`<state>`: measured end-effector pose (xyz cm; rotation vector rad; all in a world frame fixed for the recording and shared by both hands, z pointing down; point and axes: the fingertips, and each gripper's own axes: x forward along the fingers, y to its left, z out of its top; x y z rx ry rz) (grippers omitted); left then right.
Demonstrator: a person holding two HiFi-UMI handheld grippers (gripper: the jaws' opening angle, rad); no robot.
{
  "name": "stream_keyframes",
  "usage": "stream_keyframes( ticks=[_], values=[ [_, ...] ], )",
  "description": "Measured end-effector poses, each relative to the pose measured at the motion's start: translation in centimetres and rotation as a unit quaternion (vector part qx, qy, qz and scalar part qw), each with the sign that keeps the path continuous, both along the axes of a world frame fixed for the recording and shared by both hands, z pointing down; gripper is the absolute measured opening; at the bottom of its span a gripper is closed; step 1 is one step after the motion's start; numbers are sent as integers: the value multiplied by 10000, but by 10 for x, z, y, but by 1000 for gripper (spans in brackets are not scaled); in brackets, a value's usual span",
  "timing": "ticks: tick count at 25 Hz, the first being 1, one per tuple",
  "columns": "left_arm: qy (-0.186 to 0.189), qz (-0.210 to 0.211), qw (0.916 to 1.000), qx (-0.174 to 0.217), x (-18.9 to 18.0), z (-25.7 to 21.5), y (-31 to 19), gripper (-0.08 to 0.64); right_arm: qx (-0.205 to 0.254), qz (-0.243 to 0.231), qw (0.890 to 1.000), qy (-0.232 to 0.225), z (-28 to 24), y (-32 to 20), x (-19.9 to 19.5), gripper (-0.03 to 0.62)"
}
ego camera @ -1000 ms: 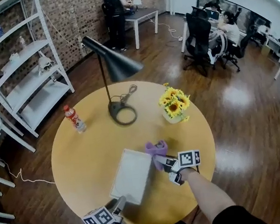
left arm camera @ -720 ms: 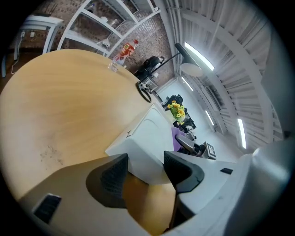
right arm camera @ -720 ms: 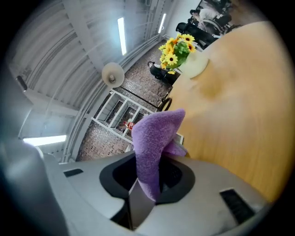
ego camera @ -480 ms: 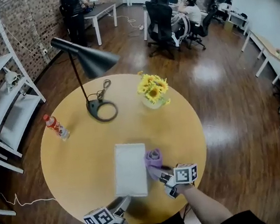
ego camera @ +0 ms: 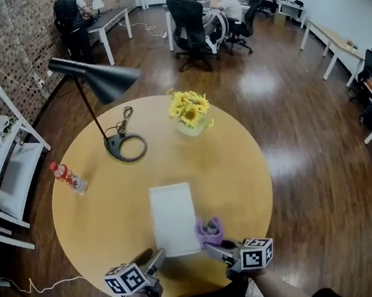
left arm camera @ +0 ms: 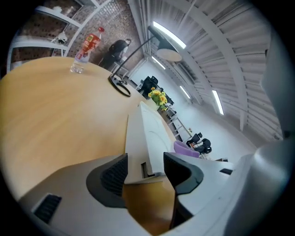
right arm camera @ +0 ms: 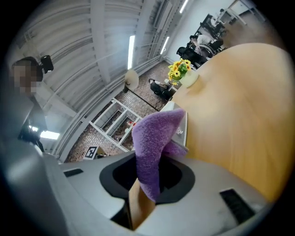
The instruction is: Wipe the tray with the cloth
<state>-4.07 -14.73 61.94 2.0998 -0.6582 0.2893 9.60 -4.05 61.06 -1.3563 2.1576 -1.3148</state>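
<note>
Nearest, at the tray's near short rim by its left corner: left tool (ego camera: 157, 254) (left arm camera: 145, 168), jaws closed on that rim. Beside the tray's near right corner: right tool (ego camera: 212, 249) (right arm camera: 147, 179), clamped on a purple cloth (ego camera: 209, 230) (right arm camera: 152, 138), with the cloth bunched upward out of the jaws and touching the tray's right long edge.

Next, white rectangular tray (ego camera: 173, 216) (left arm camera: 147, 124) on the round yellow tabletop (ego camera: 236, 172), long axis straight away from the person, near end in the left tool, far end towards the flowers. No print legible on the tray.

Well left of the tray: a small bottle (ego camera: 68, 177) (left arm camera: 85, 48) with a red label, writing too small to read. Beyond the tray's far end: black lamp base (ego camera: 125, 147) to the left, yellow flowers (ego camera: 189, 108) to the right.
</note>
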Motion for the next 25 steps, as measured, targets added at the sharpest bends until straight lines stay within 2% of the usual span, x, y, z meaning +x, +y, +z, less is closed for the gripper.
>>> stream_keyframes(
  ticks=[3,6,9,11,13,15,18,20,22,25],
  values=[
    [75,195,9994,-285,16,6,8,236,143,-323,9992,163,-10,20,-20,87],
    [181,-65,9992,-359,12,5,9,236,255,-760,9960,383,-17,23,-35,87],
    [315,-308,9980,-460,10,3,10,235,287,-1094,9930,349,-22,15,-45,87],
    [395,-107,9969,-677,22,4,25,212,313,-1281,9900,501,-24,12,-53,87],
    [450,24,9947,-920,42,4,45,212,396,-1372,9861,855,-24,11,-57,87],
    [421,-249,9943,-947,55,4,54,197,476,-1251,9842,1157,-22,13,-47,87],
    [745,-543,9869,-1325,68,8,60,201,510,-857,9851,1399,-19,19,-13,87],
    [869,-430,9825,-1593,89,9,69,221,533,-631,9848,1525,-20,20,15,87],
    [861,-269,9813,-1699,112,11,79,221,542,-393,9821,1762,-19,19,43,87],
    [970,-8,9787,-1810,146,13,88,221,415,256,9764,2106,-18,11,85,87]
  ],
)
